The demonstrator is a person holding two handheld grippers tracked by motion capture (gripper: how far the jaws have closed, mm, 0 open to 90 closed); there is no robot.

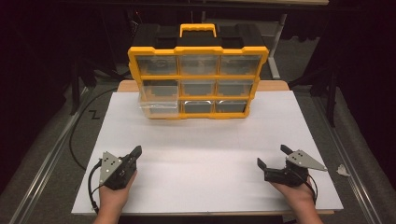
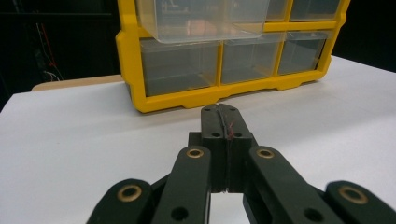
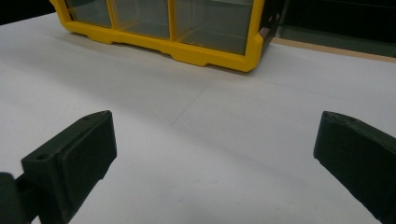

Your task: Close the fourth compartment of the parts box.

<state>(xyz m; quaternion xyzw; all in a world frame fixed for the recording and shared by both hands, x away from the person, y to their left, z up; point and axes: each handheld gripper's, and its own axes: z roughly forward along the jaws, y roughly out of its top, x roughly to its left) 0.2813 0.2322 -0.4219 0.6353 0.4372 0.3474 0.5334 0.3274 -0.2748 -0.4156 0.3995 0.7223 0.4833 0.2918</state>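
A yellow and black organizer case [image 1: 198,70] stands upright at the back of the white table [image 1: 205,154], its nine clear drawers facing me. The left drawer [image 1: 159,106] of the middle row is pulled partly out; it also shows in the left gripper view as a clear drawer [image 2: 205,21] jutting toward the camera. My left gripper [image 1: 137,150] rests near the table's front left, its jaws pressed together with nothing between them [image 2: 223,114]. My right gripper [image 1: 273,156] sits at the front right, jaws wide apart and empty [image 3: 215,149].
A small white scrap [image 1: 343,170] lies off the table's right edge. Dark floor, metal rails and cables surround the table. A wooden board [image 1: 275,85] shows beneath the white sheet behind the case.
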